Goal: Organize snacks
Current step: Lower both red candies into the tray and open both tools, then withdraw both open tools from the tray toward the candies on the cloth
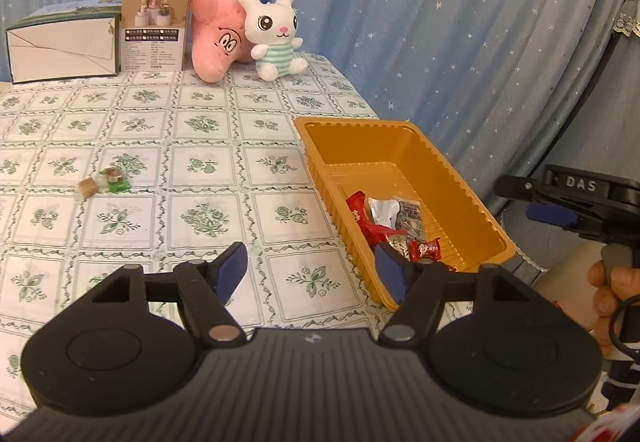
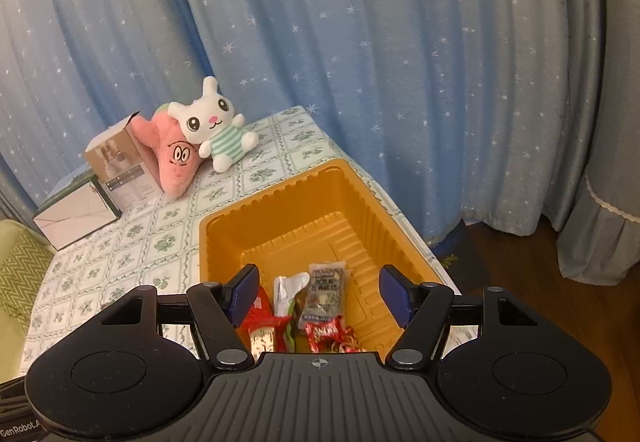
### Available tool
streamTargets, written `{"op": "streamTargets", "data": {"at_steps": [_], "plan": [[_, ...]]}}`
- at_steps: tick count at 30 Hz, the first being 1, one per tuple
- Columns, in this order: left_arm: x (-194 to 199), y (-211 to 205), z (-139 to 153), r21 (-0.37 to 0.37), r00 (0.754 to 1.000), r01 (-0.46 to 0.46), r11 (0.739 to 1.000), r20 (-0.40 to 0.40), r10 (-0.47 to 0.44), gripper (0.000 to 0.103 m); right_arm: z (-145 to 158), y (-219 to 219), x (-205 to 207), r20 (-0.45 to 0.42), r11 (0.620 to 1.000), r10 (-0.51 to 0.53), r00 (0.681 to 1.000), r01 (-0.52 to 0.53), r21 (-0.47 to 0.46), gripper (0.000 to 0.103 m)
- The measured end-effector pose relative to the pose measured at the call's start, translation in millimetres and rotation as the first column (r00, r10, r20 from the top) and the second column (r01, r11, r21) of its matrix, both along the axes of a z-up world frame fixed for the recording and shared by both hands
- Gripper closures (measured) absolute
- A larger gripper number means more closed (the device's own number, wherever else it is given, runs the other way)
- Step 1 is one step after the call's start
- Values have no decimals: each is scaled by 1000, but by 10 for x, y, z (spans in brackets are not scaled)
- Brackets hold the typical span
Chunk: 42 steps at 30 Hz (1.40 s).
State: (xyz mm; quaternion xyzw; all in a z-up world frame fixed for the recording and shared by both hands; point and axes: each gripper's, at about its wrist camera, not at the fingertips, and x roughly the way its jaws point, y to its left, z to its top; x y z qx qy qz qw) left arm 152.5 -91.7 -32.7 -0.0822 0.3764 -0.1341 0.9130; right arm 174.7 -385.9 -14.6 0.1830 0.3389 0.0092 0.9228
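Note:
A gold plastic tray point(image 1: 360, 124) point(image 2: 280, 190) sits at the table's right edge. In its near end lie several snacks: red wrappers point(image 1: 362, 210) point(image 2: 260, 316), a silver pack point(image 1: 382, 212) point(image 2: 286, 292), a grey packet point(image 1: 410, 218) point(image 2: 324, 292) and a red candy point(image 1: 426, 250) point(image 2: 320, 332). My right gripper point(image 2: 320, 276) hangs open over these snacks with nothing between its pads. My left gripper point(image 1: 310, 258) is open and empty above the tablecloth, its right finger over the tray's left wall. A brown candy point(image 1: 88, 187), a green one point(image 1: 118, 184) and a third wrapped one point(image 1: 112, 174) lie loose at the left.
At the table's back stand a pink plush point(image 1: 214, 38), a white rabbit plush point(image 1: 276, 34), a tan box point(image 1: 154, 26) and a white carton point(image 1: 60, 50). A blue starred curtain point(image 1: 440, 22) hangs behind. A hand point(image 1: 612, 294) holds the other gripper's frame at the right edge.

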Motion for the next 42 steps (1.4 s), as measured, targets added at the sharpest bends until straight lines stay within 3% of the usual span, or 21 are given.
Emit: {"op": "streamTargets", "data": {"at_steps": [6, 19, 42], "plan": [[-176, 135, 72, 4, 1000, -23, 1000, 10, 23, 32, 99, 50, -305, -7, 1000, -17, 1000, 18, 25, 37], [-604, 586, 292, 59, 994, -106, 993, 47, 103, 25, 232, 522, -744, -1, 998, 58, 998, -58, 22, 37], [-799, 1164, 315, 85, 978, -204, 975, 47, 201, 24, 300, 1140, -735, 1, 982, 188, 982, -188, -18, 37]]}}
